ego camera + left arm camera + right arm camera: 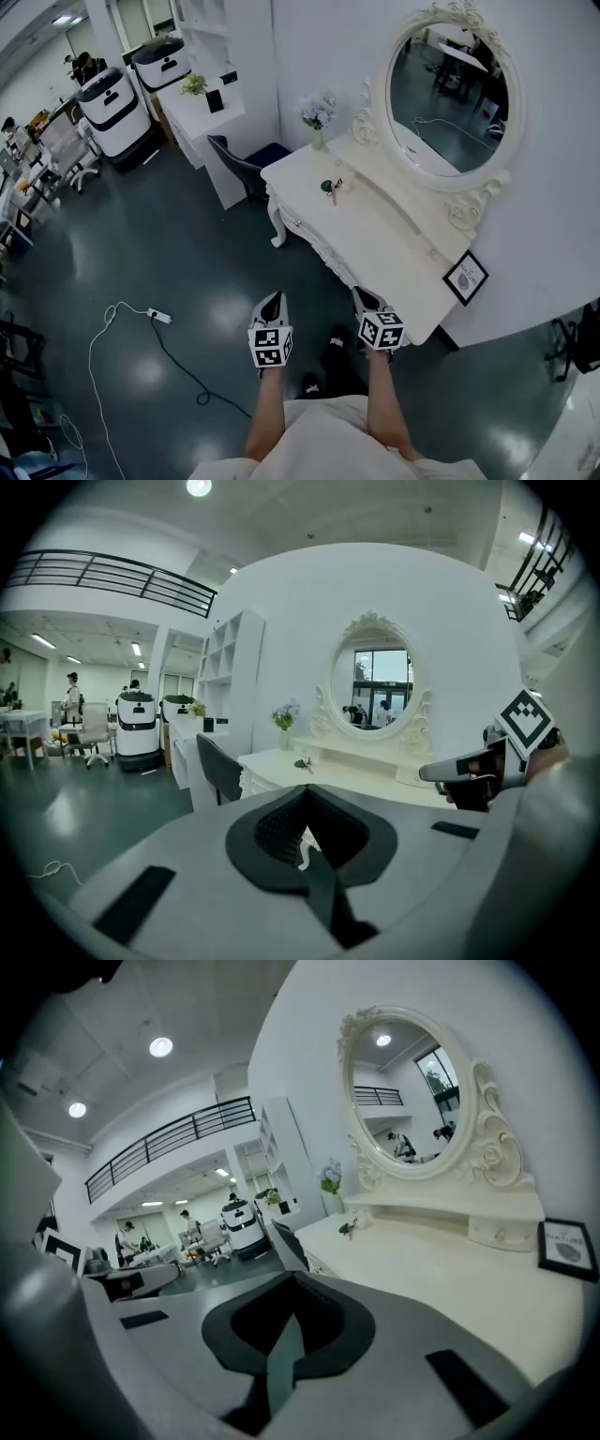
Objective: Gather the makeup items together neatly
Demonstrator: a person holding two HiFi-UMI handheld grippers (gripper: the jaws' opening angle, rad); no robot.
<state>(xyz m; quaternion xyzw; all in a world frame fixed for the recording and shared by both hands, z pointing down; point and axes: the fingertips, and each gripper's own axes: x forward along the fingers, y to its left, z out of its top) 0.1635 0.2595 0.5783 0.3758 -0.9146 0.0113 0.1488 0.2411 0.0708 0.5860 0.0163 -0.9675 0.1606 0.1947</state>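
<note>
So, both claws are empty. The left claw, low and centre in the head view, has its jaws pressed together on nothing, and its own view shows just the dark seam where they meet. It's the same with the right claw beside it: jaws fully together, nothing in them. The person holding them is standing on the dark floor at the near end of the white counter. The right claw sits close to that near corner and the left one is out over bare floor. The makeup items are a small cluster up the counter toward the middle of the frame, just below the vase of flowers and left of the big oval mirror. I can make out something greenish and a pinkish stick, but they're too small to say what's what or how many there are. They're well apart from both claws, with a long bare stretch of counter in between. The only other thing on that surface is a framed picture at the near right end. By my reckoning the gathering hasn't started at all. Nothing's been touched or grouped, so the whole job is left: get over there, pick the bits up, and line them up tidy.
</note>
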